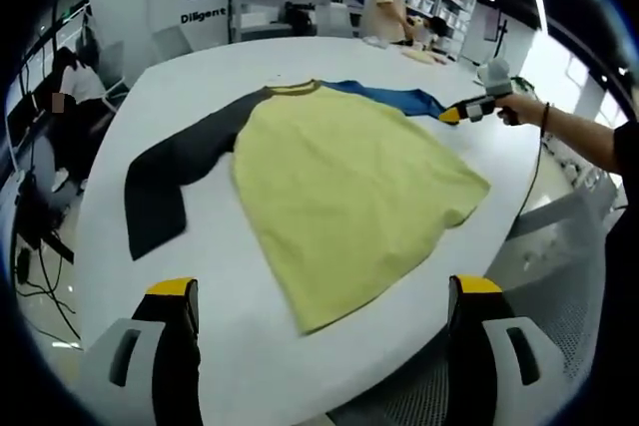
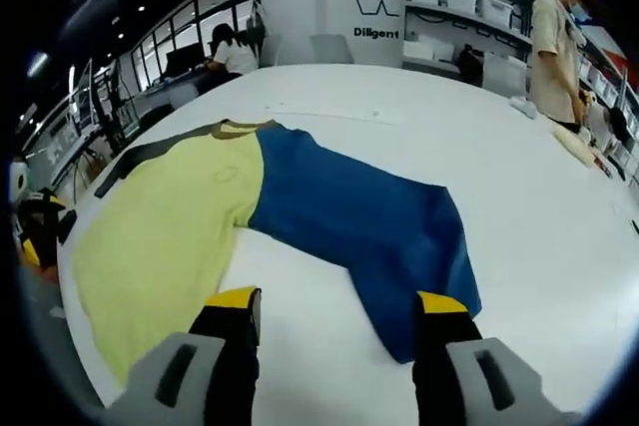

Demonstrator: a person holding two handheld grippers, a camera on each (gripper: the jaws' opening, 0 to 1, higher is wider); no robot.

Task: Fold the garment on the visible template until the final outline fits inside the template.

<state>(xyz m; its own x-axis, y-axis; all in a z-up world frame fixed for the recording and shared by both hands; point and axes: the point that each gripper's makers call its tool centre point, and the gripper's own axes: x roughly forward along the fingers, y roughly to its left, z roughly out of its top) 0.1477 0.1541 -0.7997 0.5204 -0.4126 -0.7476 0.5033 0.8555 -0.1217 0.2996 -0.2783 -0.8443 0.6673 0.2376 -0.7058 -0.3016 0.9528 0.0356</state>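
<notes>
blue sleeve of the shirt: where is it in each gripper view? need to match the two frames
Left gripper view: the blue sleeve lies upper centre-right, a thin strip running from the collar toward the right gripper at its cuff end.
Right gripper view: the blue sleeve spreads across the centre, its cuff end near this view's own jaws.
Shared landmark: the yellow body panel of the shirt, adjoining the sleeve.

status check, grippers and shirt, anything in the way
Left gripper open, near the yellow hem. Right gripper open at the blue sleeve cuff. Shirt spread flat on the white table, unfolded. Nothing blocking.
</notes>
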